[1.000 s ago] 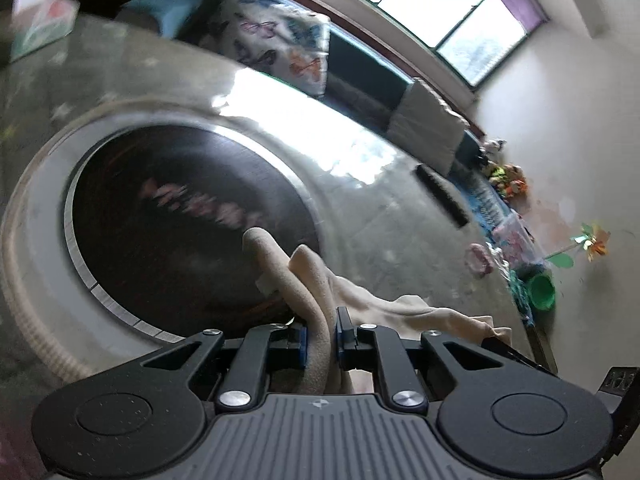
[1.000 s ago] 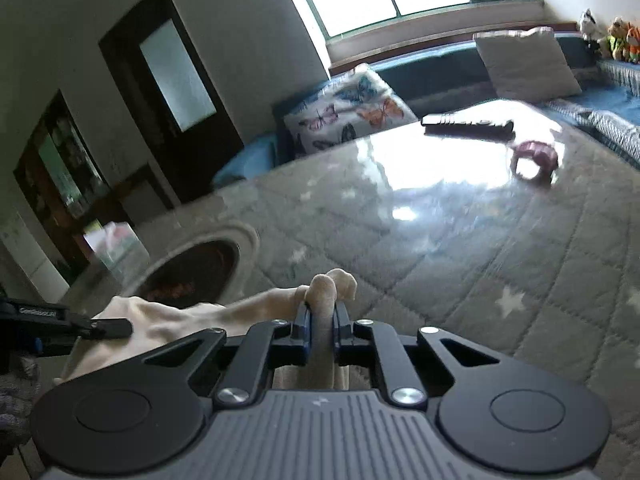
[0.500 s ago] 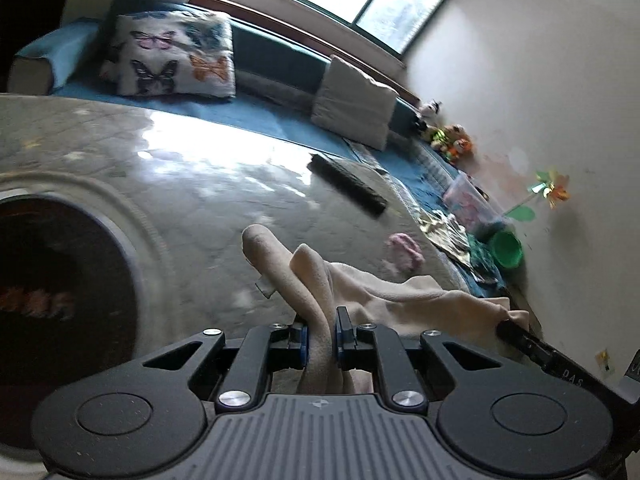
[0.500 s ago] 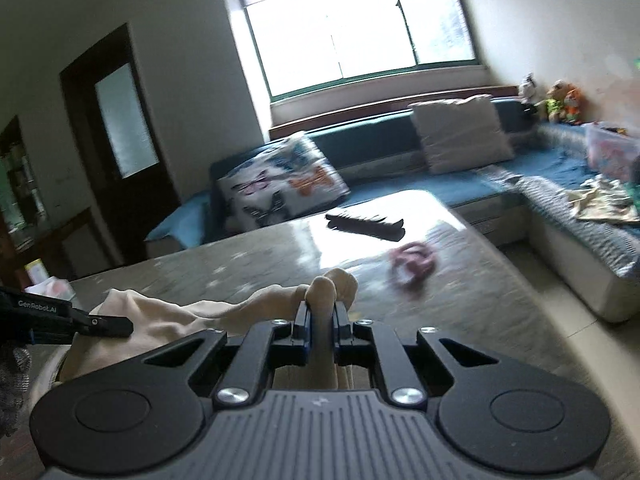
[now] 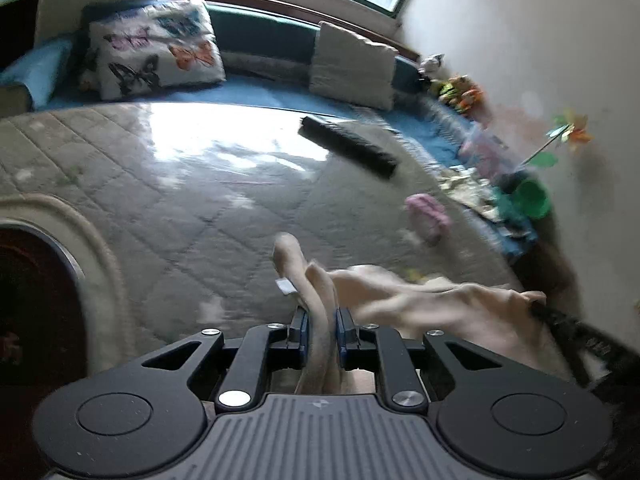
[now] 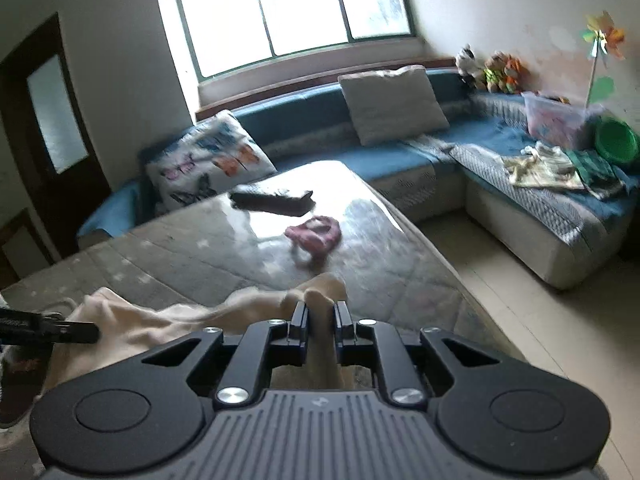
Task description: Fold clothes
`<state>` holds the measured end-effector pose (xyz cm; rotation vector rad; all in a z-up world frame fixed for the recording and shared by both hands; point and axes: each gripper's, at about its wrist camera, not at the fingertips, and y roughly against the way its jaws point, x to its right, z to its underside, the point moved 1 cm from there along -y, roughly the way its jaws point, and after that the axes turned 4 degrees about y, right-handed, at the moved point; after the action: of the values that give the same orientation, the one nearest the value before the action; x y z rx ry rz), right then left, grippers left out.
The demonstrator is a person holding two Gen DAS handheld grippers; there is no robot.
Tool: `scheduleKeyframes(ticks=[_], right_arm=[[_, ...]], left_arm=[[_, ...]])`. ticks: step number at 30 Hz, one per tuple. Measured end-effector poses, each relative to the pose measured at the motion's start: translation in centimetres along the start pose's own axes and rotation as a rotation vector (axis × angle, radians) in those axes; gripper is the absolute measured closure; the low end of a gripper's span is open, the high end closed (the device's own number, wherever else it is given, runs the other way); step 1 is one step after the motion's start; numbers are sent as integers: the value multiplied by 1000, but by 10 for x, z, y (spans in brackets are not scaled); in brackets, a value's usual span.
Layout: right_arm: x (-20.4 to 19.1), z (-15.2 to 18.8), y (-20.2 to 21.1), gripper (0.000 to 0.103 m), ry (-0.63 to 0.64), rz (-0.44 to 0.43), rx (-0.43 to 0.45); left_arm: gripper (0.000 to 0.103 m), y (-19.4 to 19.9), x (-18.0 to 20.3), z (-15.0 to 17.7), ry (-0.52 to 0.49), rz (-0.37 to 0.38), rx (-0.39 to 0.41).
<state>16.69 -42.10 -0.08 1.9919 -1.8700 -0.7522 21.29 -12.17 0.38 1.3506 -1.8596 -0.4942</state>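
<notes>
A cream garment (image 5: pixel 420 292) hangs stretched between my two grippers above the quilted grey table (image 5: pixel 192 200). My left gripper (image 5: pixel 320 318) is shut on one bunched edge of it, with a small white tag (image 5: pixel 286 286) beside the fold. My right gripper (image 6: pixel 319 314) is shut on the other edge of the garment (image 6: pixel 168 316). The right gripper's fingers show at the right of the left wrist view (image 5: pixel 568 324), and the left gripper's at the left of the right wrist view (image 6: pixel 52 326). The garment's lower part is hidden below the grippers.
A black remote (image 6: pixel 272 202) and a pink cloth item (image 6: pixel 316 234) lie on the table's far part. A dark round inset (image 5: pixel 36 300) sits at the table's left. A blue corner sofa (image 6: pixel 460 148) with cushions, clothes and a green bowl (image 6: pixel 616 140) lies beyond.
Both grippers have swung toward the right and tilted, still holding the garment. The round inset has slid to the left edge, and the remote and pink cloth now show nearer the centre.
</notes>
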Motion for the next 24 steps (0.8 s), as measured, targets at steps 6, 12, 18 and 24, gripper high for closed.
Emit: scheduleKeyframes(ticks=[6, 12, 18, 24], right_arm=[[-10, -7, 1, 90, 41, 11, 23], [-41, -12, -21, 90, 98, -83, -21], [-61, -8, -53, 89, 129, -96, -70], [-67, 3, -70, 86, 165, -69, -110]], left_arm=[[72, 8, -1, -10, -58, -32, 57], [72, -6, 22, -16, -110, 27, 44], [72, -35, 37, -19, -130, 60, 2], [72, -60, 45, -15, -161, 59, -29]])
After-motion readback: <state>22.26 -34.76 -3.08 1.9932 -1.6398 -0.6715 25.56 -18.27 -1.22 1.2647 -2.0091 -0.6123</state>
